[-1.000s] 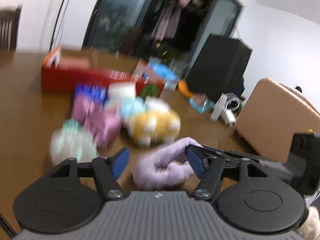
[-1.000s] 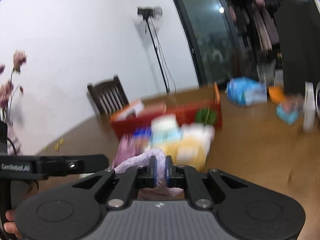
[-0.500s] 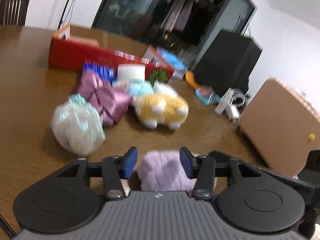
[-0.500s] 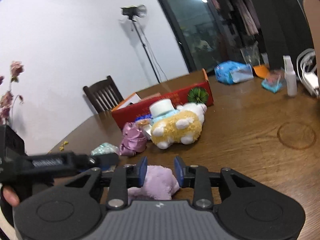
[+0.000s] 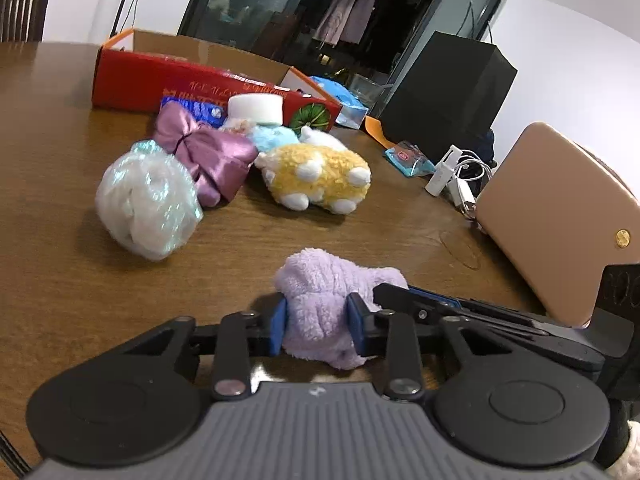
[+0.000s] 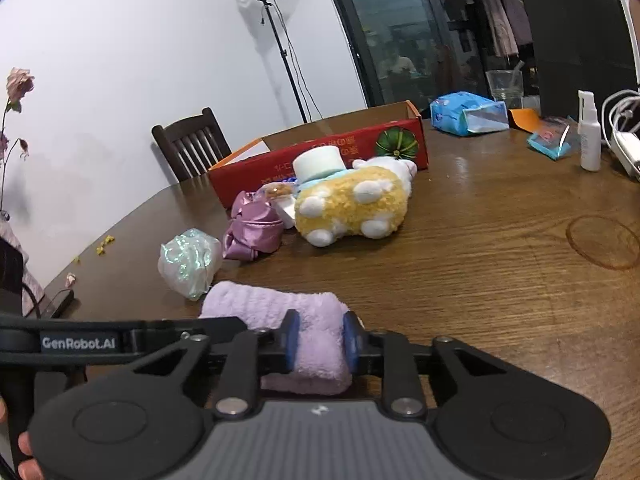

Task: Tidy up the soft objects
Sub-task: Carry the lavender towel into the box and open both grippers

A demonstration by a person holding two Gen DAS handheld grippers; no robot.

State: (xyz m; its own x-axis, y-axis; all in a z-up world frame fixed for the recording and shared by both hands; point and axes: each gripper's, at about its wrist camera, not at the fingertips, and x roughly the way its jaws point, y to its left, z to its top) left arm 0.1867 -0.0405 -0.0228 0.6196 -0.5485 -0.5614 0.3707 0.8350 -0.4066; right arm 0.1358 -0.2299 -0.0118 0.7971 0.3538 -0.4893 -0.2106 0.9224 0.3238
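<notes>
Both grippers, left gripper (image 5: 316,326) and right gripper (image 6: 318,342), have just closed onto your lilac towel (image 6: 276,312), fingers clamped, near the red box (image 6: 320,160), ready for folding.

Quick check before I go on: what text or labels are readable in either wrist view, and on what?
"GenRobot.AI": white lettering on the left hand-held gripper, seen at the left of the right wrist view.
Gold characters on the red box: too blurred to read.
Print on the blue packet and teal packet: too small to read.
</notes>
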